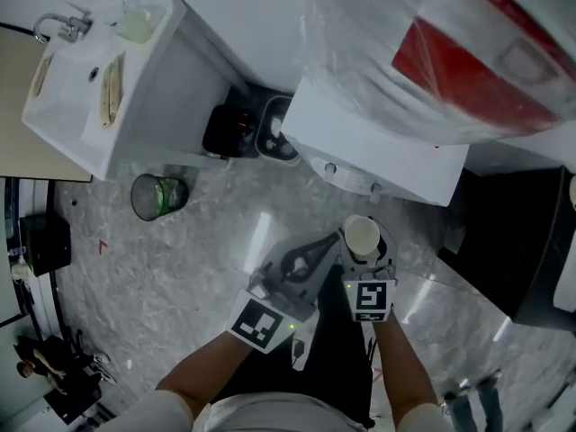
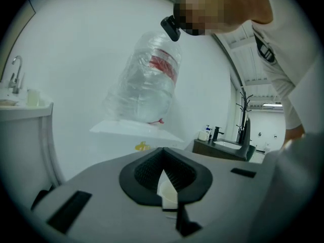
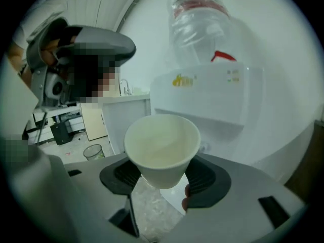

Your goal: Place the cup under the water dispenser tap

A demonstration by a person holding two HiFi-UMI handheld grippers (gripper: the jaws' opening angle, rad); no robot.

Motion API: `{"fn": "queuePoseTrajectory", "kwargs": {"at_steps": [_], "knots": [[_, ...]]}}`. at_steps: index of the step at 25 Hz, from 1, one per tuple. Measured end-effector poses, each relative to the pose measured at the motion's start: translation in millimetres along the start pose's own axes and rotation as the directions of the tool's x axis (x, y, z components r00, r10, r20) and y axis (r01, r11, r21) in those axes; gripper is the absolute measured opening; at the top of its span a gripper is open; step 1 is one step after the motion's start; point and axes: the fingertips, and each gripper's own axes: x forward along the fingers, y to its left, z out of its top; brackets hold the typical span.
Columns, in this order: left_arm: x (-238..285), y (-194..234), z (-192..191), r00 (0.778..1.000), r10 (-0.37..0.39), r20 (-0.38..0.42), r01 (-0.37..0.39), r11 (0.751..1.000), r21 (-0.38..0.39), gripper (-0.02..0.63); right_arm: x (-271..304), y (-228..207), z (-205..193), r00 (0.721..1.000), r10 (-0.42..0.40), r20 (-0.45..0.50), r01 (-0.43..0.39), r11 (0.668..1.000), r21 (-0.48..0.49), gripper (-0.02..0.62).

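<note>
Floor: grey speckled stone floor (image 1: 180, 268); white sink cabinet (image 1: 99, 88) at far left.
Left gripper (image 1: 328, 244): jaws together, nothing between them; tip just beside the cup.
Right gripper (image 3: 162, 176): clamped on the white paper cup (image 1: 362, 236), which is upright, mouth up and empty.
Dispenser: white water dispenser (image 1: 378, 142) with a clear bottle, straight ahead of the cup.
Tap (image 1: 375, 187): apart from the rim, up-frame in the head view.
Key relation: the cup sits short of the tap; the right hand carries it and is the nearer one. Judged need: advance forward, axis kept vertical.
</note>
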Motion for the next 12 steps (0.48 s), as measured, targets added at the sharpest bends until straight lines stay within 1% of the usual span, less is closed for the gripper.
{"fn": "queuePoseTrajectory", "kwargs": {"at_steps": [3, 6, 9, 12], "knots": [[5, 16, -33, 1.0, -0.001, -0.026, 0.001, 1.0, 0.002, 0.006, 40, -18, -48, 0.998, -0.066, -0.023, 0.066, 0.998, -0.001, 0.267], [10, 28, -57, 0.999, -0.008, -0.04, 0.008, 1.0, 0.001, 0.006, 78, -36, -88, 0.992, -0.11, -0.058, 0.109, 0.994, -0.01, 0.267], [16, 36, -78, 0.999, -0.017, -0.051, 0.017, 1.0, 0.002, 0.006, 108, -50, -120, 0.987, -0.135, -0.092, 0.135, 0.991, -0.014, 0.267], [23, 42, -92, 0.998, -0.028, -0.06, 0.028, 1.0, 0.005, 0.006, 126, -64, -141, 0.98, -0.166, -0.11, 0.167, 0.986, -0.001, 0.267]]}}
